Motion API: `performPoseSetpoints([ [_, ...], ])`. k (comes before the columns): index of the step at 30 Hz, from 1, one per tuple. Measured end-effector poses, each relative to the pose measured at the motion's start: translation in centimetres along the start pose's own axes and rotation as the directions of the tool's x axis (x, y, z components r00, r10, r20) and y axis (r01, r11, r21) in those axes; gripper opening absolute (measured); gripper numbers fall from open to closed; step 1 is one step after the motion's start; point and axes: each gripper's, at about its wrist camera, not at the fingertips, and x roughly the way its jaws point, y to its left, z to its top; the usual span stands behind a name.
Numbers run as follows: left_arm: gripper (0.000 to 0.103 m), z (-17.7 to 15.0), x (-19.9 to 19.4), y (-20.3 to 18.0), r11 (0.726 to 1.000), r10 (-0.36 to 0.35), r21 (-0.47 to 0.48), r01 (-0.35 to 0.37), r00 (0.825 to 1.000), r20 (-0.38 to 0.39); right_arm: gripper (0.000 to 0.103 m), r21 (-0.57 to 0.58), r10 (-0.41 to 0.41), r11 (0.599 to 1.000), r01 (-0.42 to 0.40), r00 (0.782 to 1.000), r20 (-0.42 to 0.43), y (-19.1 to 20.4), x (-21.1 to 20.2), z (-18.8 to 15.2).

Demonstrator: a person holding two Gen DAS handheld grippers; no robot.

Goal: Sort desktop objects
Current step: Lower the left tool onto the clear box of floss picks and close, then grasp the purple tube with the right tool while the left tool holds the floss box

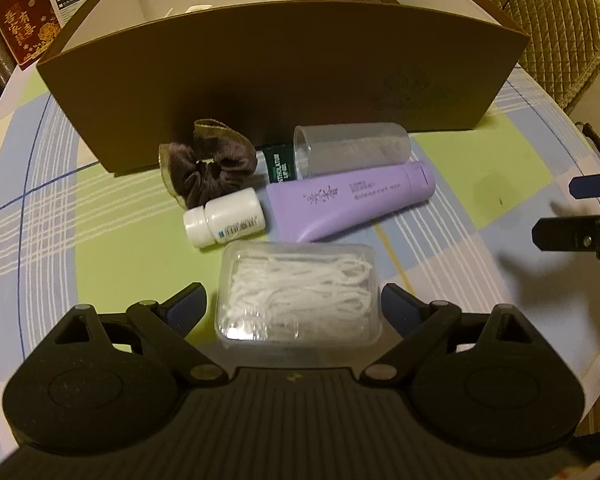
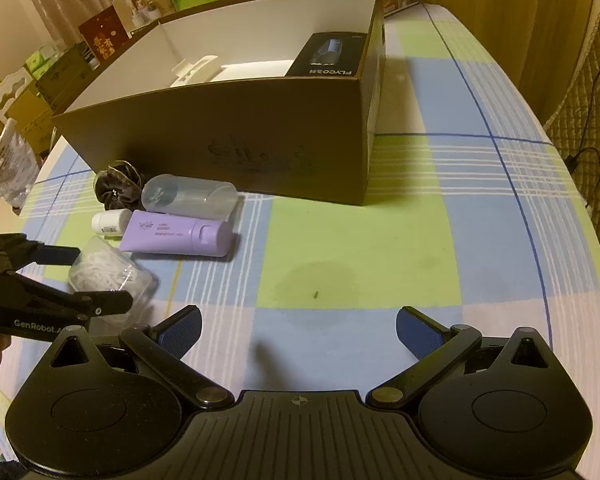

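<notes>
A clear plastic box of white floss picks (image 1: 298, 292) lies on the table between the open fingers of my left gripper (image 1: 296, 306); neither pad touches it. It also shows in the right wrist view (image 2: 108, 274), with the left gripper (image 2: 96, 280) straddling it. Behind it lie a white pill bottle (image 1: 225, 220), a purple tube (image 1: 350, 202), a clear cylinder case (image 1: 352, 148), a green lip-gel tube (image 1: 278, 164) and a brown scrunchie (image 1: 204, 166). A large brown box (image 1: 284, 80) stands behind them. My right gripper (image 2: 298, 330) is open and empty over bare tablecloth.
The brown box (image 2: 236, 128) is open-topped and holds a black FLYCO carton (image 2: 328, 56) and a white item (image 2: 196, 72). The checked tablecloth (image 2: 380, 248) covers a round table. A quilted chair (image 1: 560, 32) stands at the right. Cartons are stacked beyond the table.
</notes>
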Motion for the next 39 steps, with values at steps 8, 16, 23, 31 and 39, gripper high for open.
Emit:
performPoseSetpoints([
  [8, 0.083, -0.3, 0.4, 0.1, 1.0, -0.016, 0.01, 0.015, 1.0, 0.02, 0.101, -0.041, 0.029, 0.999, -0.03, 0.999, -0.014, 1.2, 1.1, 0.6],
  [16, 0.083, -2.0, -0.6, 3.0, 0.997, 0.03, -0.067, -0.029, 0.999, 0.016, 0.101, -0.169, 0.113, 0.979, -0.112, 0.994, -0.005, 3.8, 2.9, 1.4],
  [23, 0.083, -4.1, -1.8, 7.8, 0.973, 0.109, -0.203, -0.106, 0.994, 0.004, 0.1, -0.291, 0.19, 0.939, -0.183, 0.982, -0.006, 5.7, 5.2, 2.0],
  [31, 0.083, -5.6, -2.9, 11.6, 0.94, 0.164, -0.3, -0.161, 0.986, -0.014, 0.079, -0.421, 0.204, 0.887, -0.188, 0.979, -0.007, 7.6, 7.6, 3.1],
  [39, 0.083, -5.9, -3.2, 11.9, 0.939, 0.167, -0.304, -0.162, 0.986, -0.01, 0.067, -0.452, 0.242, 0.854, -0.257, 0.966, -0.093, 8.3, 6.7, 1.3],
])
